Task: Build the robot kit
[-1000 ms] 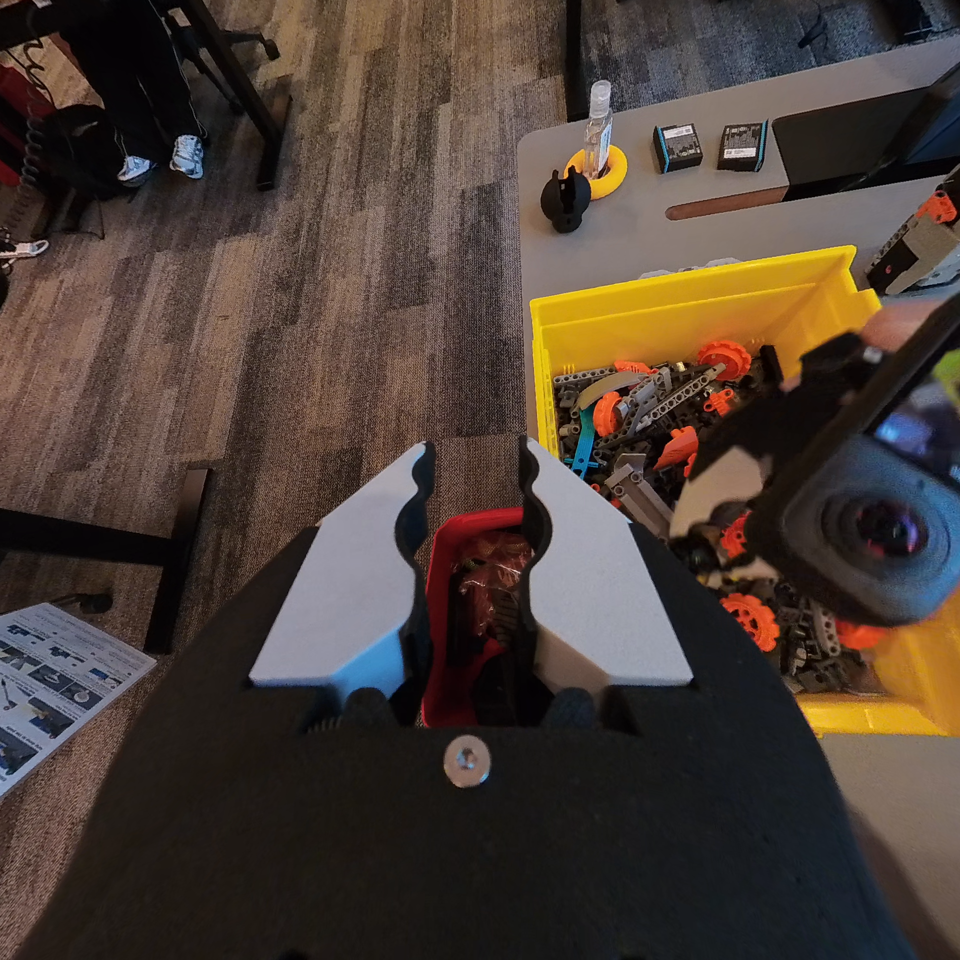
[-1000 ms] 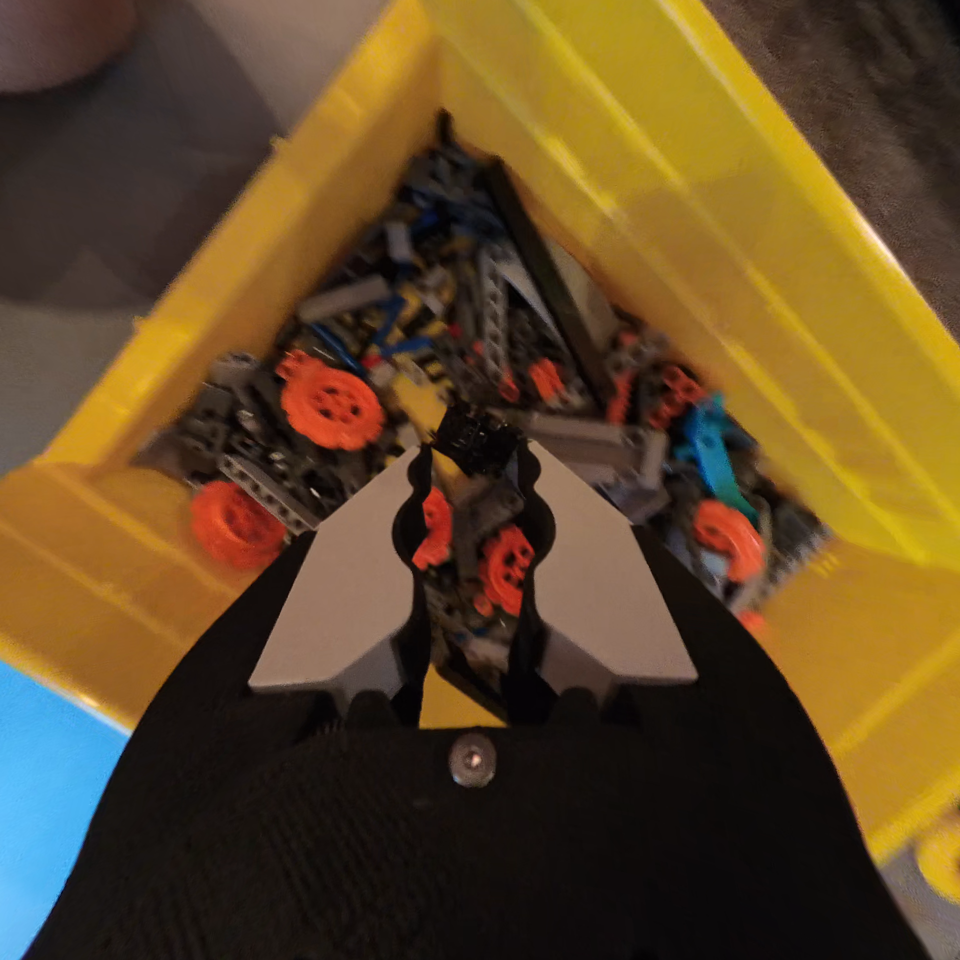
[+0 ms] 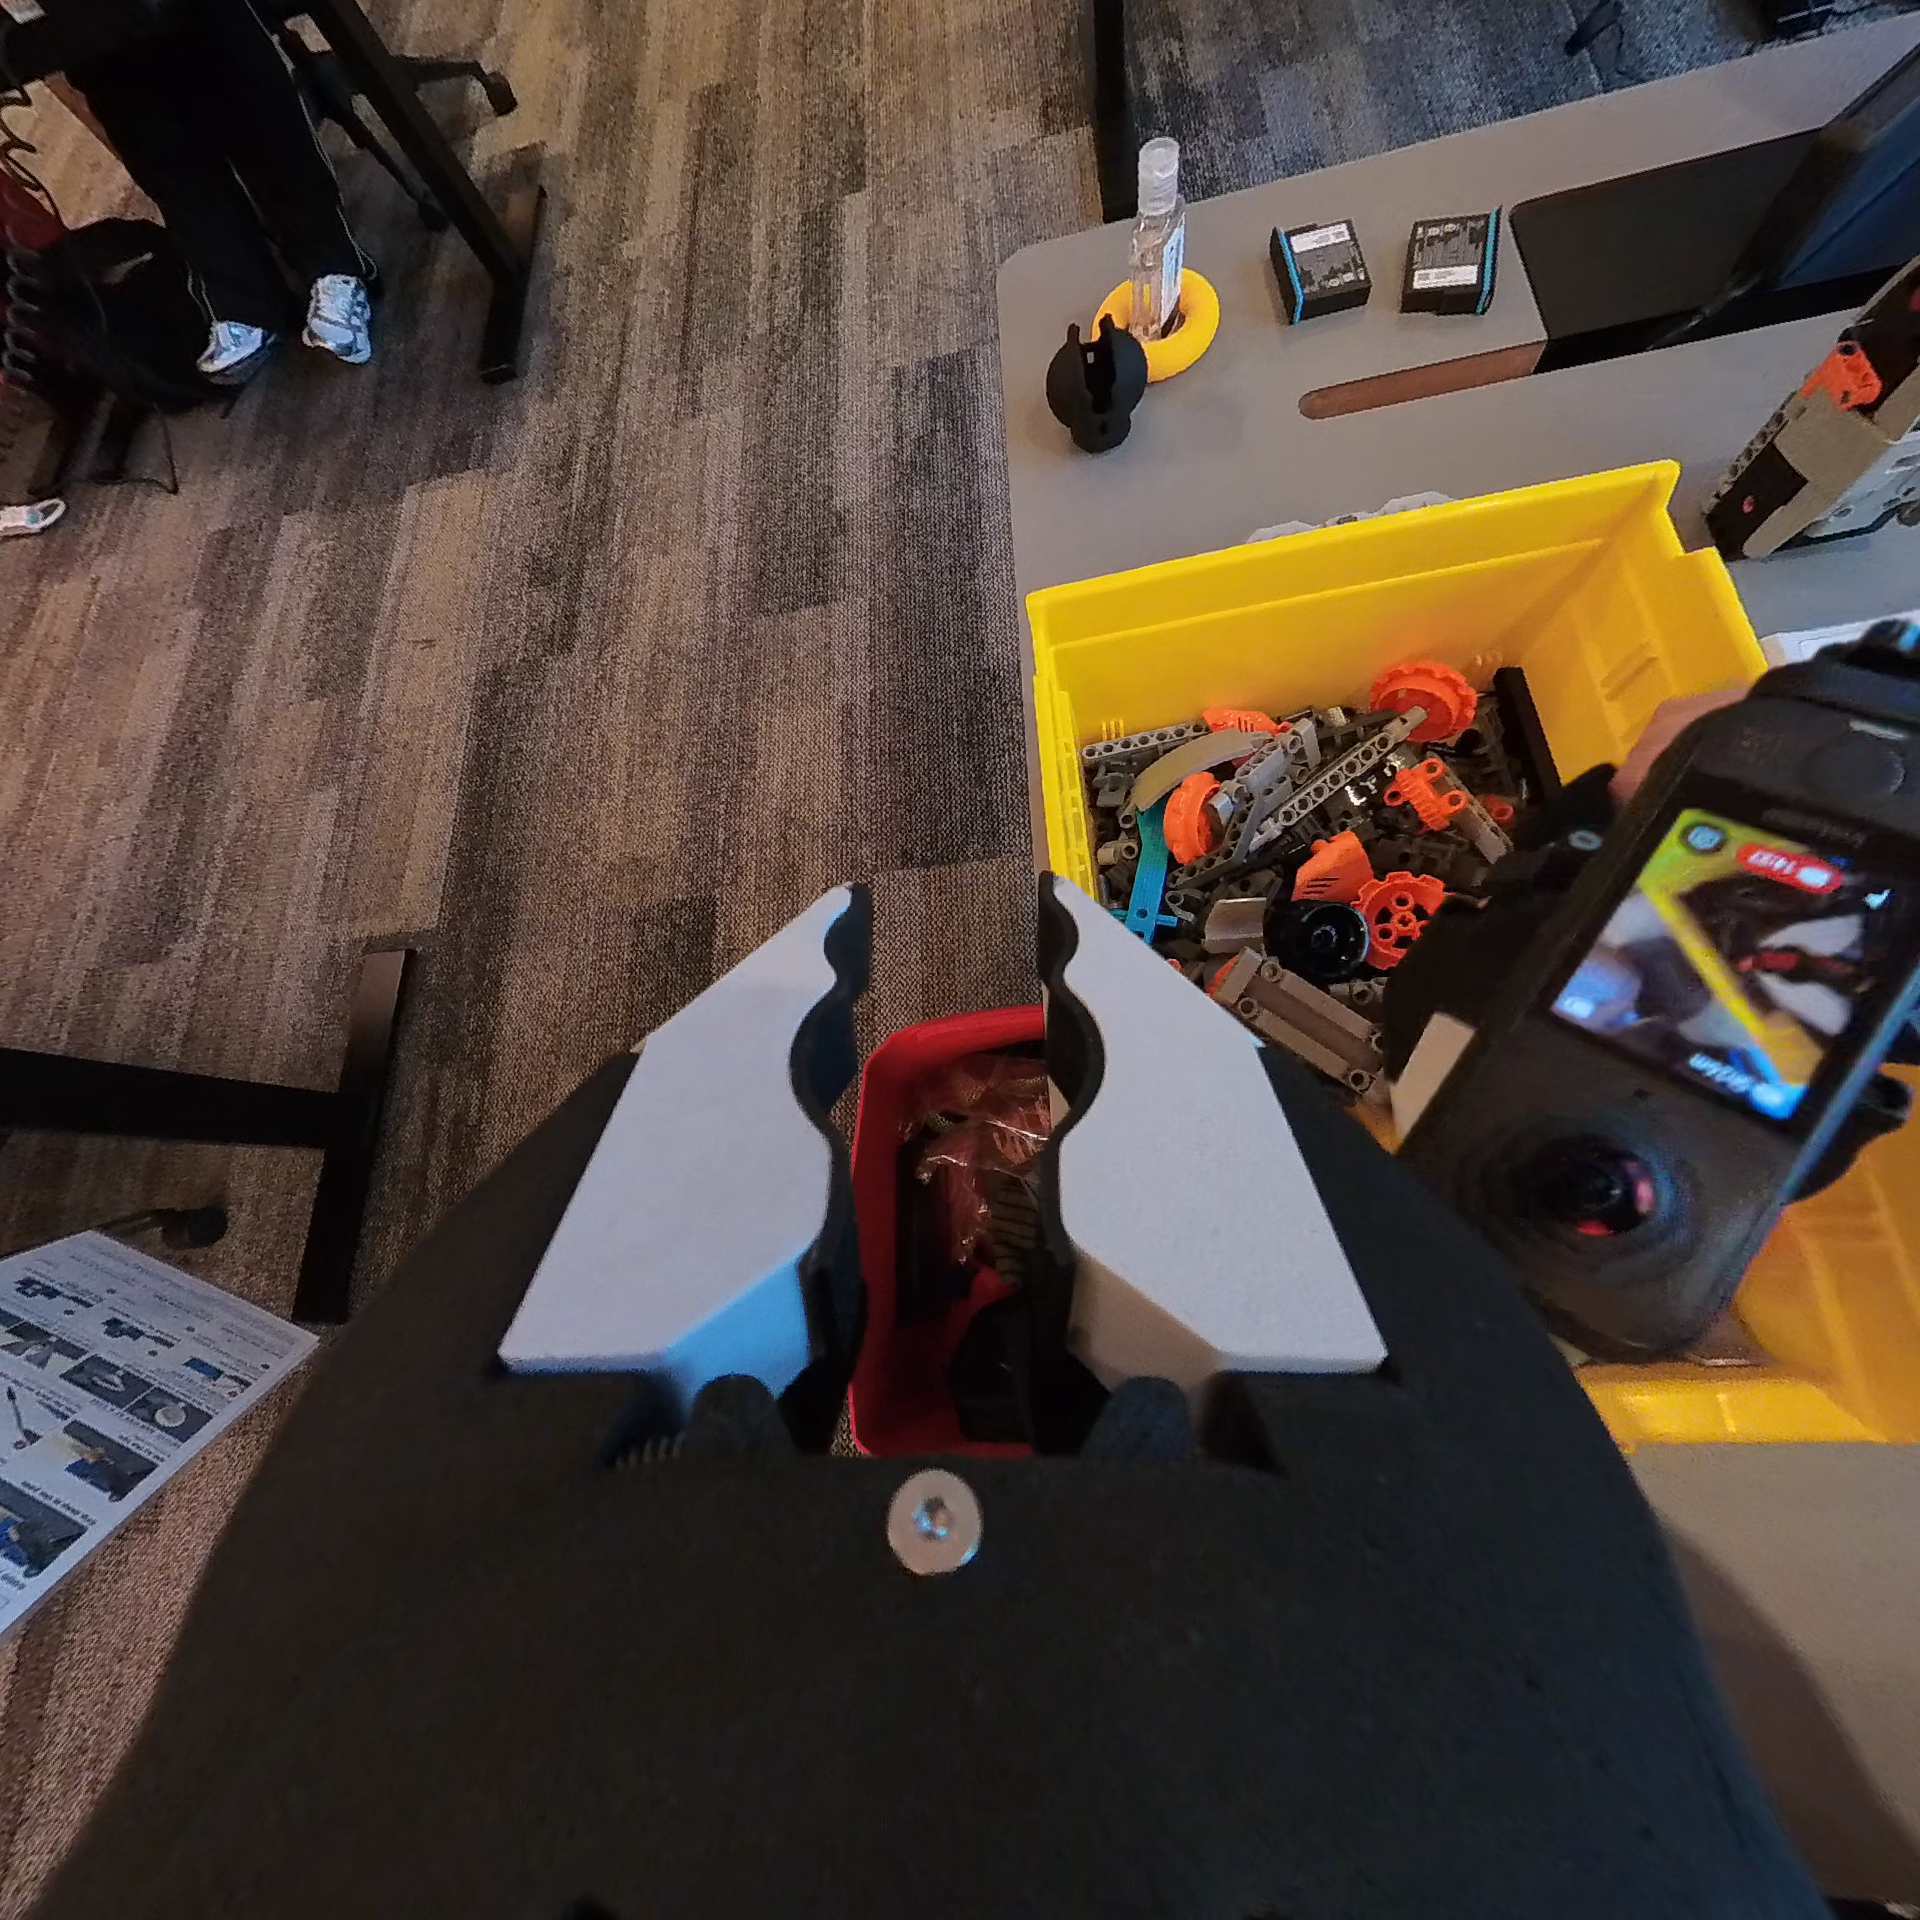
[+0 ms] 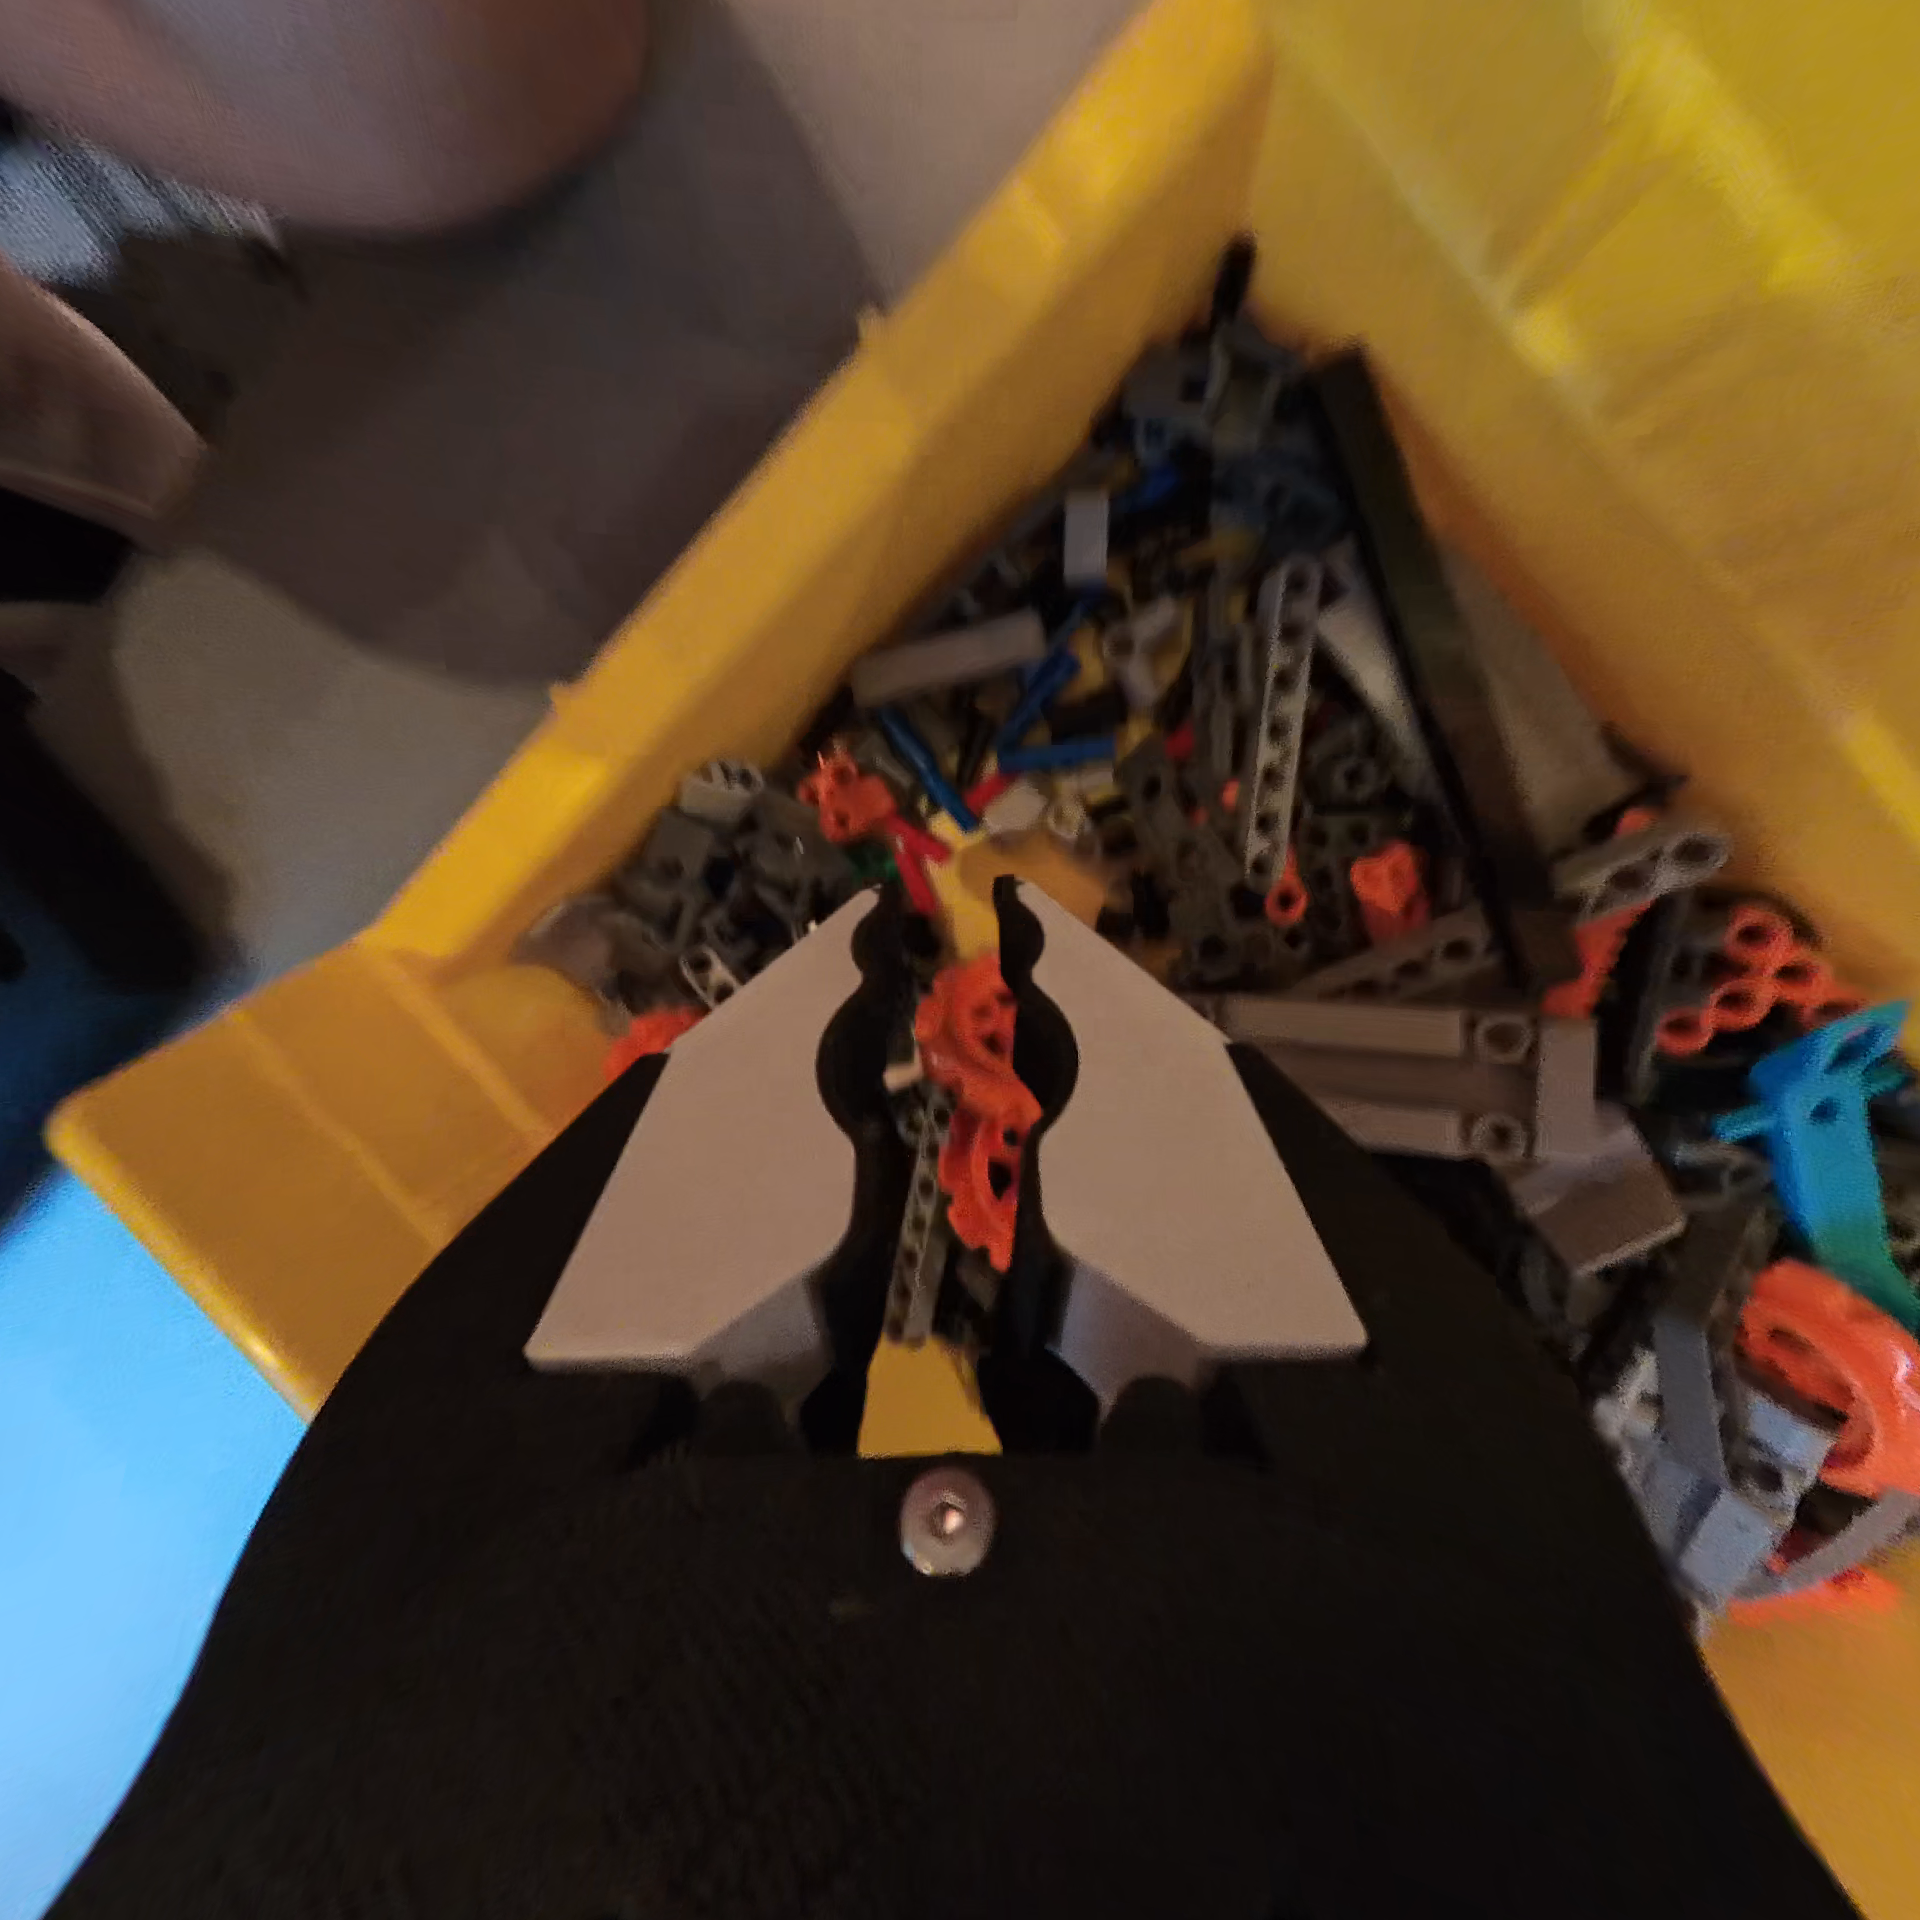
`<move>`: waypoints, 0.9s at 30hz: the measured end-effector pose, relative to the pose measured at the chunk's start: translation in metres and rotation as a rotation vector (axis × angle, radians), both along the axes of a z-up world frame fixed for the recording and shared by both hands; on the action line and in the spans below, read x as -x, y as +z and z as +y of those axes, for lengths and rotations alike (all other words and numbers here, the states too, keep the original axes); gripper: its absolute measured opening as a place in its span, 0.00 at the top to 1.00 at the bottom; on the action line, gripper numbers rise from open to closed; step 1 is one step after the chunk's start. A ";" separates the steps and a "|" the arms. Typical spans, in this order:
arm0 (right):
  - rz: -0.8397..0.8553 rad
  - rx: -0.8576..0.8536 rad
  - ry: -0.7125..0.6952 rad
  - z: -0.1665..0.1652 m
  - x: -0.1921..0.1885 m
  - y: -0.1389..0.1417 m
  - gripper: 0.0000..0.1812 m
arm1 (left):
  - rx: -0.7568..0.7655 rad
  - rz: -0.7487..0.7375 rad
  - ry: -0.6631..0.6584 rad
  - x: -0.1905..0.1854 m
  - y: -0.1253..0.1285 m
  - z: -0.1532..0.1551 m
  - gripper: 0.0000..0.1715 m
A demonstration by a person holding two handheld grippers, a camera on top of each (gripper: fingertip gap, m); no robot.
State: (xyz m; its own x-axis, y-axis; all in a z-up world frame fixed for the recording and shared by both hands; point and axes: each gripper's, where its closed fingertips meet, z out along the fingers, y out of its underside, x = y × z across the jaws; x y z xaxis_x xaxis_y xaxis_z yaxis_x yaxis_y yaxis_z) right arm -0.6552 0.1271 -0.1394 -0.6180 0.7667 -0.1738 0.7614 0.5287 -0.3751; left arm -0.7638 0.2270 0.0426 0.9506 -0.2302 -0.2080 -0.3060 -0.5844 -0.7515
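Observation:
My left gripper (image 3: 951, 891) is open and empty, held over a red bin (image 3: 883, 1101) of dark and red parts that shows between its fingers. A yellow bin (image 3: 1351, 566) full of grey, black and orange building parts stands on the grey table (image 3: 1195, 468) to its right. My right gripper (image 4: 943, 894) hangs inside the yellow bin (image 4: 727, 623), its jaws a narrow gap apart. An orange gear (image 4: 977, 1091) and a grey beam (image 4: 920, 1195) lie in the pile under the gap. Nothing sits between the tips. The view is blurred. The right gripper's camera unit (image 3: 1621, 1174) shows in the left wrist view.
On the table behind the bin are a clear bottle in a yellow ring (image 3: 1158, 249), a black knob-shaped object (image 3: 1096, 384) and two small black boxes (image 3: 1320, 270). A leaflet (image 3: 104, 1392) lies on the carpet. A person's legs (image 3: 281, 312) and black table legs (image 3: 343, 1122) are at left. There is about 25 cm between the tips of the two grippers.
The right gripper's jaws have narrowed, and it has moved over another part of the pile. The black piece seen at its tips is gone from there. The left gripper has barely moved.

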 end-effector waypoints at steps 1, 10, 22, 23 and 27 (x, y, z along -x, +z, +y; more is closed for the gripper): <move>0.054 0.043 -0.011 -0.007 0.010 0.008 0.90 | -0.001 0.000 0.000 0.000 0.000 0.000 0.82; 0.173 0.072 -0.104 -0.027 0.069 -0.005 0.91 | 0.007 0.004 0.004 0.001 -0.002 0.001 0.83; 0.015 -0.129 -0.146 0.013 0.034 -0.021 0.96 | 0.011 0.009 -0.003 -0.002 -0.002 0.001 0.82; 0.014 -0.125 -0.162 0.015 0.032 -0.019 0.96 | 0.013 0.010 -0.004 -0.002 -0.003 0.001 0.82; -0.001 -0.131 -0.201 0.026 0.022 -0.012 0.95 | 0.018 0.013 -0.009 -0.003 -0.004 0.001 0.82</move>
